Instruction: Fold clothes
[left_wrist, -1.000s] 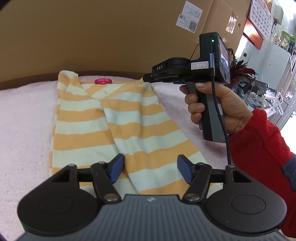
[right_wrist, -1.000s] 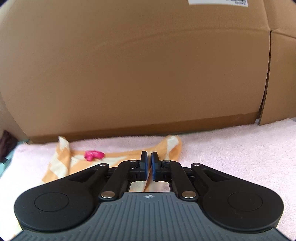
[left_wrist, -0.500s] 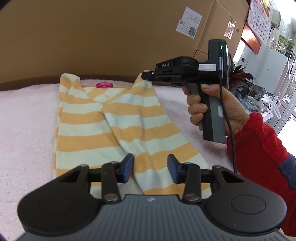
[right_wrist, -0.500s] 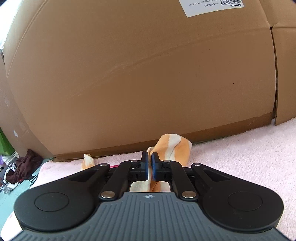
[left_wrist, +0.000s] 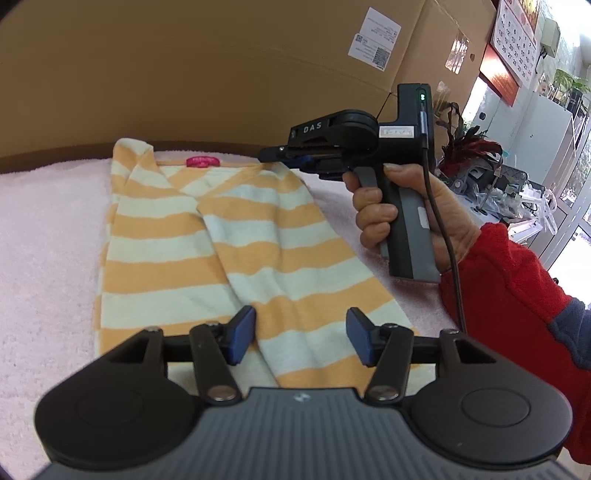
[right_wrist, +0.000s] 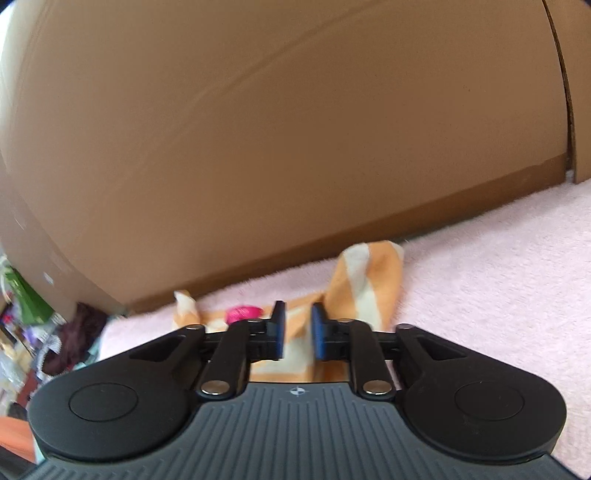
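Looking along my left gripper (left_wrist: 301, 334), jaws just spreading, empty above the striped garment (left_wrist: 236, 240) on pink towel (left_wrist: 44, 229); only here shows my right gripper (left_wrist: 280, 155), slightly parting, at its collar.

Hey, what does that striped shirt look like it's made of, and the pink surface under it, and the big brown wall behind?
Striped shirt: soft knit, probably cotton jersey or terry; matte, drapes in gentle folds. Pink surface: fluffy towel or fleece, judging by its looped, fuzzy pile. Brown wall: corrugated cardboard boxes, matte, with creases, seams and a shipping label.
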